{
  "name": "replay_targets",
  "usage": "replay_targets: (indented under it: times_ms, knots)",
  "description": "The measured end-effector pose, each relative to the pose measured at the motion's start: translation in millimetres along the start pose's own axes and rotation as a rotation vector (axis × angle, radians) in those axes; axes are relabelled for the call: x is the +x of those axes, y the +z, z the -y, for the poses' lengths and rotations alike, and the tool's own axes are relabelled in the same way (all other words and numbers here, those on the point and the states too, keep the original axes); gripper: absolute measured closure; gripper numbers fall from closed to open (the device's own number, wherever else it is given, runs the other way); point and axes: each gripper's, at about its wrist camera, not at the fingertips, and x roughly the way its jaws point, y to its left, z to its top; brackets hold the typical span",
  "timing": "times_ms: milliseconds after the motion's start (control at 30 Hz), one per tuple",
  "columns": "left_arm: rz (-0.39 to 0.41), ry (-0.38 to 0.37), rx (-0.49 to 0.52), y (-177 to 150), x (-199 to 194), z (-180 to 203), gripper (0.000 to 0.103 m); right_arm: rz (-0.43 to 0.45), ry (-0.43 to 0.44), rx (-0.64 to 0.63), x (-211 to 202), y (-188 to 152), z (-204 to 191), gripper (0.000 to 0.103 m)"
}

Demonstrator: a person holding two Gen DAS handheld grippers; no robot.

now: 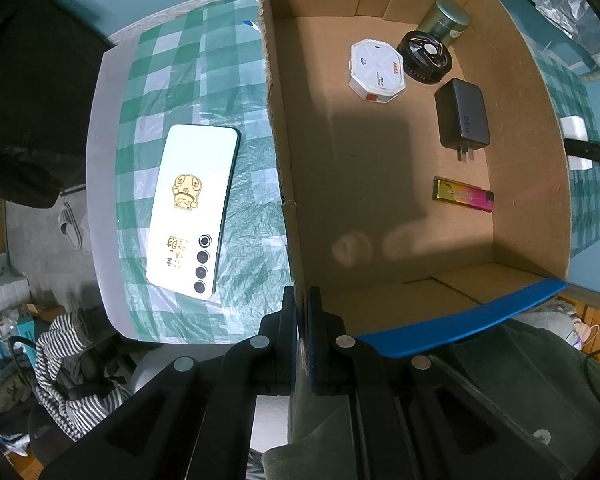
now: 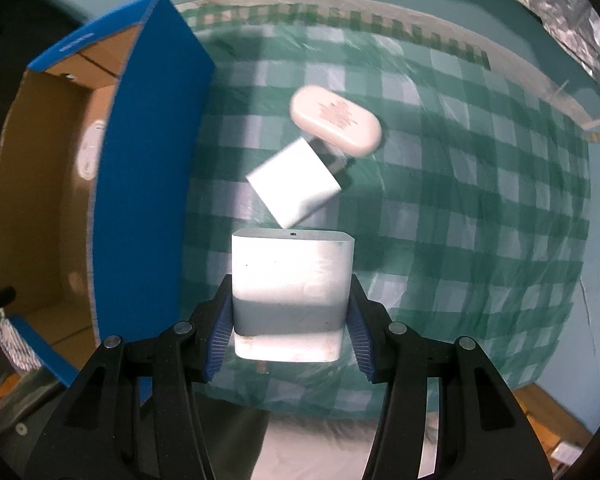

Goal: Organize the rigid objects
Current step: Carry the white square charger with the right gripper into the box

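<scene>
While the left claw (image 1: 302, 320) pinches the box (image 1: 460, 320) rim, lower center, five items already lie inside, incl. a lighter (image 1: 462, 195). Right claw (image 2: 288, 332) grips a white charger (image 2: 290, 292), mid-frame, above the tabletop (image 2: 480, 220). Left outside: phone (image 1: 192, 212), 2nd cube (image 2: 296, 184), oval case (image 2: 336, 124).

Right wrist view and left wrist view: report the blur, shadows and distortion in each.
Right wrist view: the checked tablecloth and oval white case are smeared by motion blur, the held white charger stays sharp. Left wrist view: sharp throughout, a broad shadow lies across the box floor, and fisheye bends its walls.
</scene>
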Motion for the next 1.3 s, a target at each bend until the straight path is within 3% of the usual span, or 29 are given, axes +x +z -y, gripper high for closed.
replay_targets:
  times_ms: [200, 400, 733, 1300]
  knots:
    - [0.0, -0.001, -0.001, 0, 0, 0, 0.099, 0.021, 0.02, -0.041, -27, -6, -17, 0.052]
    - [-0.001, -0.001, -0.001, 0, 0, 0, 0.099, 0.05, 0.04, -0.101, -42, 18, -32, 0.051]
    - [0.0, -0.003, -0.004, -1, 1, 1, 0.099, 0.075, 0.061, -0.244, -61, 27, -81, 0.051]
    - [0.0, -0.006, -0.006, -3, 2, 1, 0.099, 0.048, 0.042, -0.454, -43, 41, -158, 0.051]
